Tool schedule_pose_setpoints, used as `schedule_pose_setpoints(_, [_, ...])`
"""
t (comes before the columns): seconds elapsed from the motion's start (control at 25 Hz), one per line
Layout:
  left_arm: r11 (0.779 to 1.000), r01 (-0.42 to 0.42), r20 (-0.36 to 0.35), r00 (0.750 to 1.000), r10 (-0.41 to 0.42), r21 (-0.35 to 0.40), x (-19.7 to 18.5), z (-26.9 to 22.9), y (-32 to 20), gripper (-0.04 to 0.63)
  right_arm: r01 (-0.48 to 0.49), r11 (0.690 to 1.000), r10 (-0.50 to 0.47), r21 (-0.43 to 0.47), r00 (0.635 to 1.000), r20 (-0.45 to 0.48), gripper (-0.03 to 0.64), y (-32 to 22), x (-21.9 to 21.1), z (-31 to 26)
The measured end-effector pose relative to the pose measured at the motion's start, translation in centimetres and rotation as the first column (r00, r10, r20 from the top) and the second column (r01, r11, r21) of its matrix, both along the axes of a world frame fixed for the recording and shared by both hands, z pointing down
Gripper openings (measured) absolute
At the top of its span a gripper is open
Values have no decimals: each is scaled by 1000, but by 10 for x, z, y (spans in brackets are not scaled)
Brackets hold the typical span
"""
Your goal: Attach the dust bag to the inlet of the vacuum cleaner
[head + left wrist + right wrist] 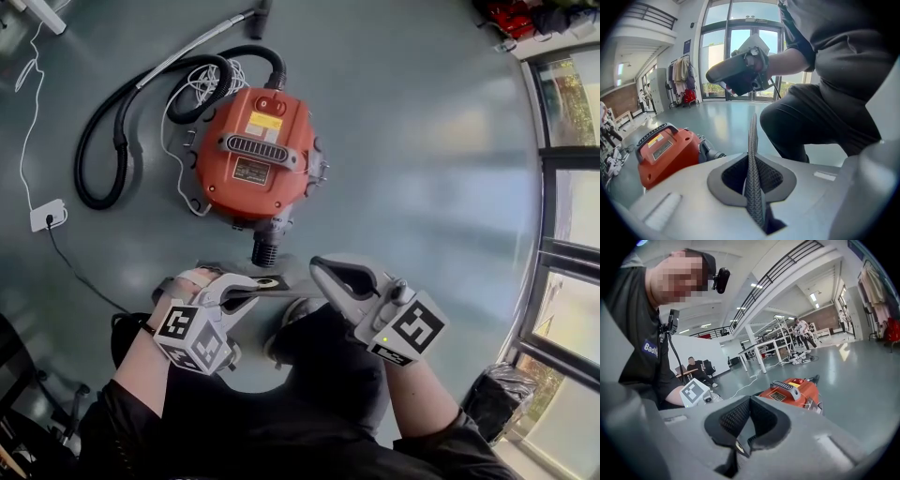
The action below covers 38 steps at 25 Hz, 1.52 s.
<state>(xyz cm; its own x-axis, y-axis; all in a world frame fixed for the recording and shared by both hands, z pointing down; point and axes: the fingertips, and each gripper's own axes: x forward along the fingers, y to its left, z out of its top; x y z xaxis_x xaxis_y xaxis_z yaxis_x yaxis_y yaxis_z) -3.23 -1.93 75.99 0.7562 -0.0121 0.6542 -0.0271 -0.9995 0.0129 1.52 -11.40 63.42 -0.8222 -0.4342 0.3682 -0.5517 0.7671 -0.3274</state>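
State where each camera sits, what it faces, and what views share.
Head view: on head, facing down at vacuum cleaner; shows forearms, left claw, right claw.
Left gripper view: on left claw, facing windows; shows leg, right claw.
Right gripper view: on right claw, facing tables; shows torso, left claw.
Shared: all show the vacuum cleaner.

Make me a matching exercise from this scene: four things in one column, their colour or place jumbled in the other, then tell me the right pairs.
Things
1. vacuum cleaner
2. hose
3. power socket
4. dust bag

Colour or place
A. white, at the far left of the head view
B. pinched in the jaws of the left gripper
C. orange, with a grey handle on top
D. black, looped beside the vacuum cleaner

Pairs: 1-C, 2-D, 3-A, 4-B
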Motion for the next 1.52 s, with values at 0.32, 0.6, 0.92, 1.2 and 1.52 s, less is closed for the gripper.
schedule_pose_setpoints(0.32, [999,-13,-12,1000,13,30,2,22,-11,41,44,995,-45,84,999,7,-6,-11,-4,33])
schedule_pose_setpoints(0.6, [997,-23,-4,1000,24,68,0,36,-20,41,66,985,-71,161,997,25,-6,-19,-7,43])
schedule_pose_setpoints(0.92, [997,20,-45,999,-16,77,2,43,-35,51,49,969,-40,241,998,-44,15,-51,7,59])
schedule_pose_setpoints(1.2, [994,71,-59,996,-66,82,3,45,-41,60,37,945,-2,326,994,-108,53,-106,6,74])
schedule_pose_setpoints(1.52, [991,105,-67,993,-99,85,3,44,-43,60,157,910,-72,384,971,-227,148,-146,-28,92])
